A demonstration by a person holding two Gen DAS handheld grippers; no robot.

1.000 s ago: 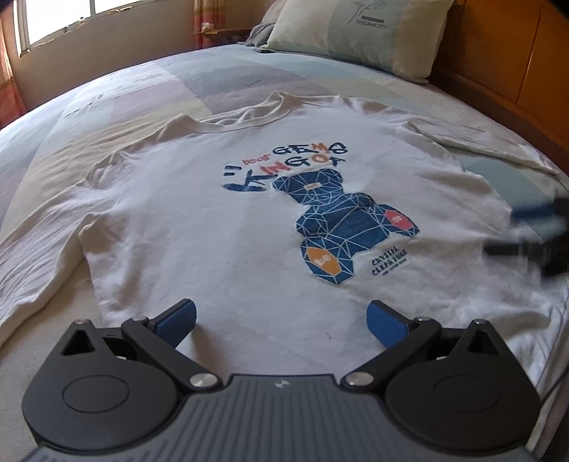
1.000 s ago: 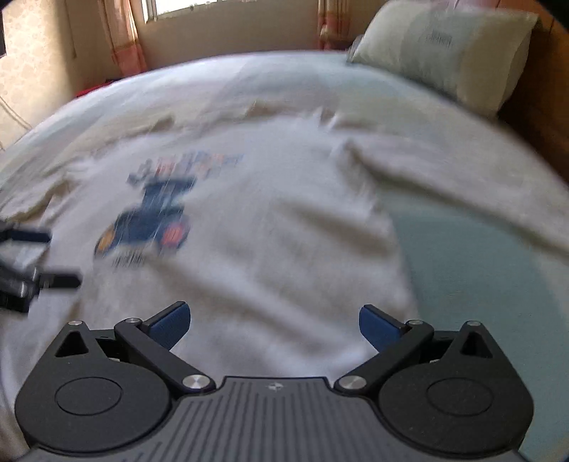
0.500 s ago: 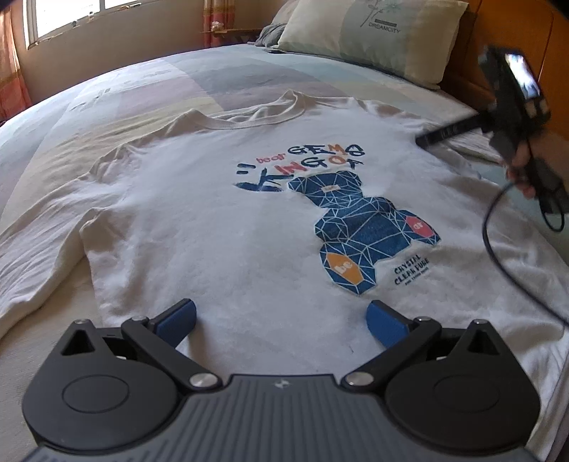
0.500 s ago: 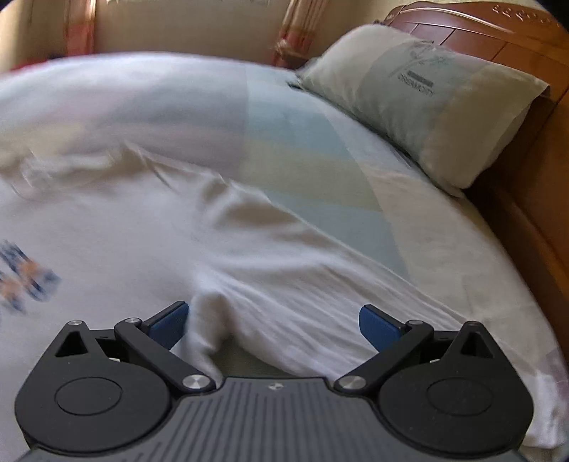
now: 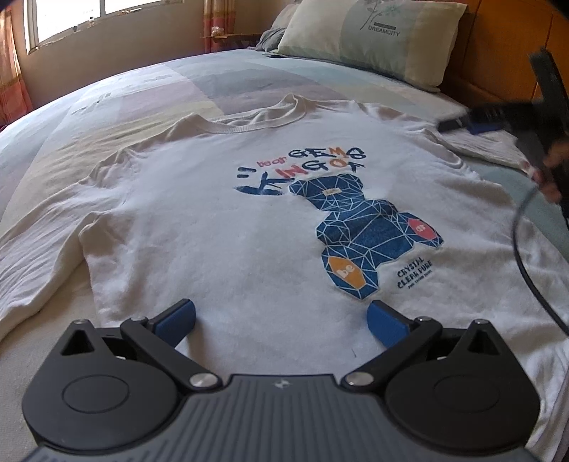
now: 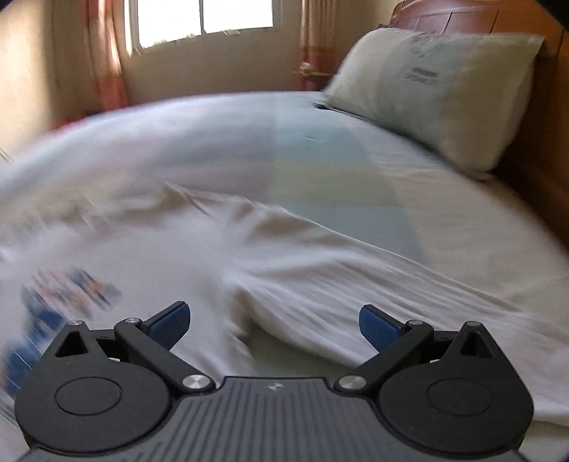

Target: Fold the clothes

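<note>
A white long-sleeved shirt (image 5: 220,227) with a blue bear print (image 5: 370,231) lies face up, spread flat on the bed. My left gripper (image 5: 281,318) hovers open over its lower hem, nothing between the blue pads. In the left wrist view my right gripper (image 5: 458,122) shows at the far right, above the shirt's right sleeve (image 5: 487,142), held by a hand. In the blurred right wrist view my right gripper (image 6: 275,321) is open just above the armpit fold of that sleeve (image 6: 355,280). The print (image 6: 64,295) shows at lower left there.
A pale pillow (image 5: 373,39) leans on the wooden headboard (image 5: 505,46) at the back right. The striped pastel bedsheet (image 5: 199,85) stretches beyond the collar. A window and curtains (image 6: 199,21) stand behind the bed. A black cable (image 5: 522,256) hangs from the right gripper.
My right gripper has swung from the shirt's lower right side up to the right sleeve near the shoulder. My left gripper has crept slightly forward; the shirt has not moved.
</note>
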